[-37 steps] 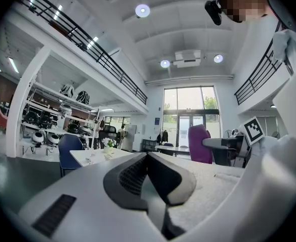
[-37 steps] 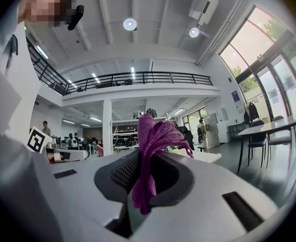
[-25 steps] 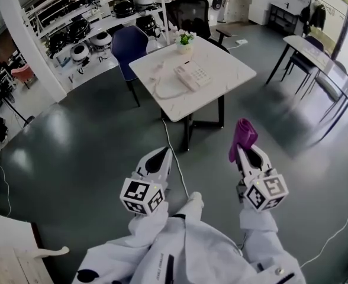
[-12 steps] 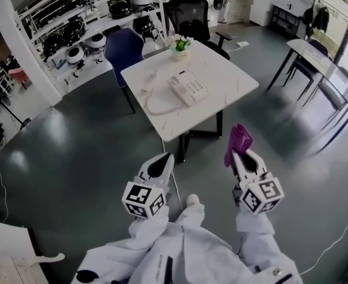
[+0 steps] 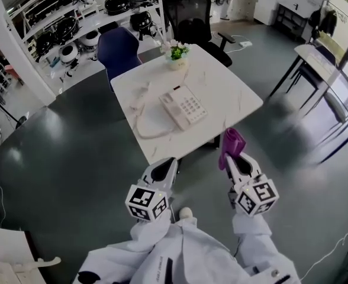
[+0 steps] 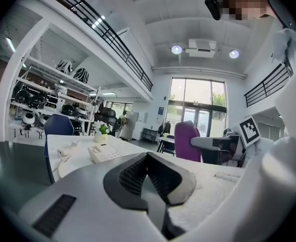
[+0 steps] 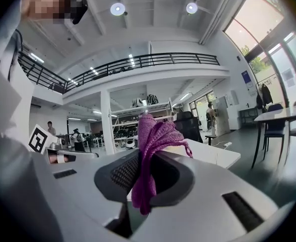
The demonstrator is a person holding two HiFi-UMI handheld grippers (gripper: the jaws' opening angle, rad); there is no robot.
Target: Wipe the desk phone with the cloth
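Note:
A white desk phone [image 5: 183,106] lies on the white marble table [image 5: 227,96], its coiled cord looping to the left; it also shows small in the left gripper view as the phone [image 6: 102,153]. My right gripper [image 5: 229,156] is shut on a purple cloth [image 5: 231,144], which sticks up past the jaws as the cloth [image 7: 150,135]. My left gripper [image 5: 164,169] is shut with nothing between its jaws, seen again as the gripper [image 6: 147,158]. Both grippers hang in front of the table's near edge, short of the phone.
A small potted plant [image 5: 176,53] stands at the table's far corner. A blue chair [image 5: 118,47] and a black office chair [image 5: 193,16] sit behind the table. Shelves with round appliances [image 5: 73,22] line the back left. Another table with chairs [image 5: 331,76] stands to the right.
The table and phone have come closer and lower in the head view as the person walked toward them. Both grippers keep their hold and spacing.

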